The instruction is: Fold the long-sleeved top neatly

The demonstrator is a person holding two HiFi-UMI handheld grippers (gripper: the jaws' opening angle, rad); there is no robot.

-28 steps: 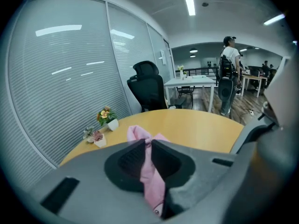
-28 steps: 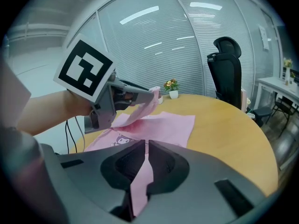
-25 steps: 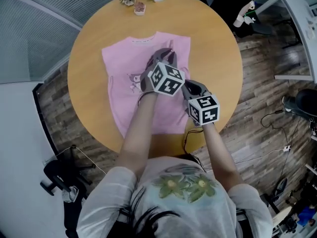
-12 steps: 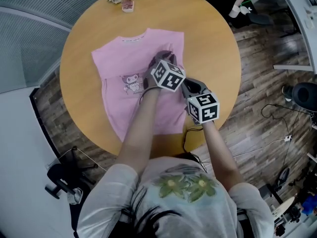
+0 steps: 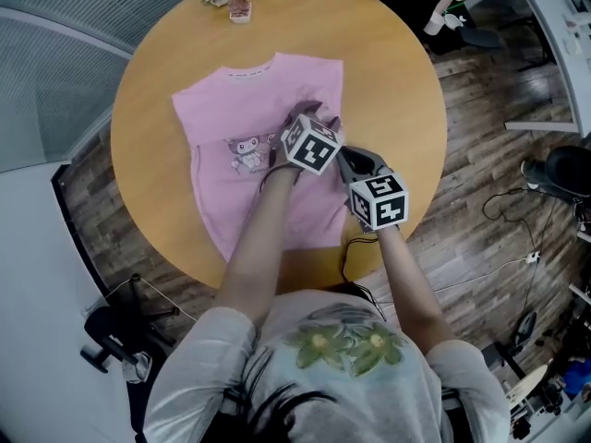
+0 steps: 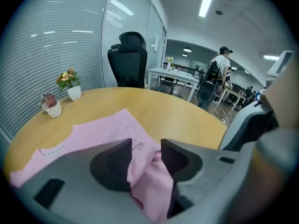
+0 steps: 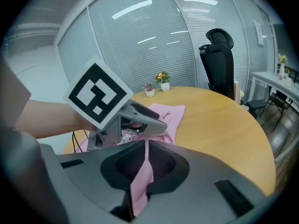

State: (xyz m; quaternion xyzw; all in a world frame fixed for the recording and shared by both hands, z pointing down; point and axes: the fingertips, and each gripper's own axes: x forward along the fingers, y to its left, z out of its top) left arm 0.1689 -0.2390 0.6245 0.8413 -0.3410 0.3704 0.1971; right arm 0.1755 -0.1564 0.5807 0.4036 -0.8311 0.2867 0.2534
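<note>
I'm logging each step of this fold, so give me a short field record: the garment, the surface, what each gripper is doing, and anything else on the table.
garment: pink top, spread flat, cartoon print facing up
surface: round wooden table
left gripper: jaws apart and just been opening, pink cloth loose between them
right gripper: shut on a thin fold of the pink top
also on table: two small flower pots at the far edge

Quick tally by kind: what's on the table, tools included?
top: 1
potted plants: 2
tools: 2 (left tool, jaws just opening with the top between them; right tool, shut on the top)
Total: 5
</note>
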